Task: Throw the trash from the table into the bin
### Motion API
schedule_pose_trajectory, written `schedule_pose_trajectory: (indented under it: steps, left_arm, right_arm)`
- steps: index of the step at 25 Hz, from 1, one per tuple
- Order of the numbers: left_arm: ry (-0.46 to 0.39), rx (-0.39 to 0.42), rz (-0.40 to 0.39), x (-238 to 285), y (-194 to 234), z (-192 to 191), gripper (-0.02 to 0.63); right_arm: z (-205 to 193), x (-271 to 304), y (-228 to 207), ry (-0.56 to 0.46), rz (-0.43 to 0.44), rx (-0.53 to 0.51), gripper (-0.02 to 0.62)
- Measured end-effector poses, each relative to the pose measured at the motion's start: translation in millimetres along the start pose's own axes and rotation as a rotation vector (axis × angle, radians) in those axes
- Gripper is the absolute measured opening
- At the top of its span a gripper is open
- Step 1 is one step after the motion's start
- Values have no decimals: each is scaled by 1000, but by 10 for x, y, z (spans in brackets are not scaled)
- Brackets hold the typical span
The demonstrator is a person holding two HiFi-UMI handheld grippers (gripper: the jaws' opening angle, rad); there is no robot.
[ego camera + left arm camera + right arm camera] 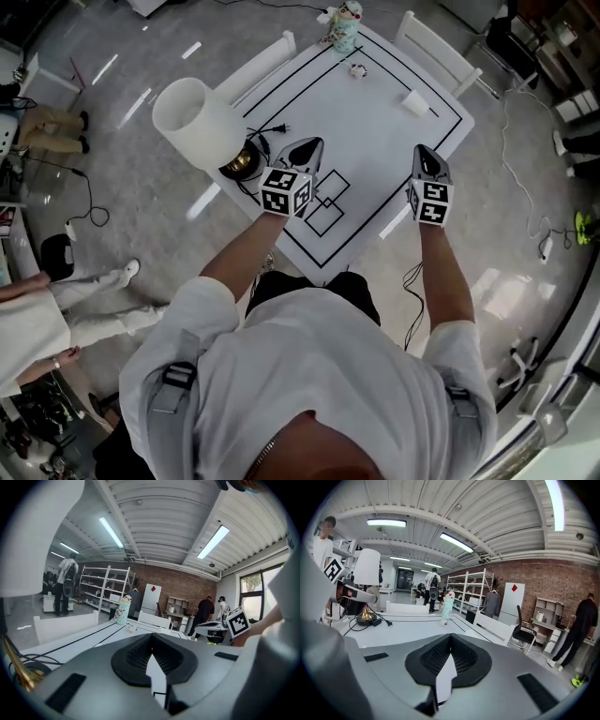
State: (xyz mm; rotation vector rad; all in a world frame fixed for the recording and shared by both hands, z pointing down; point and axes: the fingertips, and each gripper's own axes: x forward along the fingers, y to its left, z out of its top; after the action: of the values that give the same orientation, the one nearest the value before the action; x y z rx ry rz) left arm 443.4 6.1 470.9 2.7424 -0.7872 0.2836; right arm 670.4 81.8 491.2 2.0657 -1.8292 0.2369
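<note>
Claws, two, both mine. My left claw [312, 145] is clenched on nothing: in the left gripper view its black ribbed pads [136, 656] meet tip to tip with nothing between them. My right claw [425, 152] is likewise clenched and empty, and its jaws are closed together in the right gripper view. Each points out over the white square table with black line markings [375, 131]. The left claw is above the near left edge and the right claw is at the near right edge, and the two are well apart.

Trash, two pieces, both resting on the table:
- a small white cup-like piece [415, 103] near the right corner, just inside the black border line;
- a small crumpled scrap [357, 69] near the far corner, just beside the bottle.

Other items on the table:
- a pastel printed bottle with a figure-shaped top [344, 26], upright at the far corner;
- a lamp with a white cylindrical shade and brass base [199, 122] at the left corner, just beside my left claw;
- a black cord with plug [267, 131], lying next to the lamp's base.

Surroundings: white chairs [441, 52] stand along the far edges. A person in pale trousers [89, 300] is on the floor off the left side.
</note>
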Motion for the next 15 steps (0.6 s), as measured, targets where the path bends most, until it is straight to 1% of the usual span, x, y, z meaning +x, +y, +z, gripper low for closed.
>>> schedule_pose_trajectory:
  steps: [5, 11, 12, 15]
  left_arm:
    - [15, -26, 94, 201, 38, 11, 11]
    - [34, -38, 153, 387, 126, -3, 11]
    - [37, -41, 161, 404, 143, -16, 11]
    - [46, -49, 179, 431, 196, -66, 11]
  right_arm:
    - [-104, 472, -284, 23, 90, -35, 6]
    - [-196, 1008, -450, 55, 191, -90, 10]
    - [-215, 1092, -468, 64, 204, -106, 30]
    - [-265, 1342, -523, 93, 233, -172, 116]
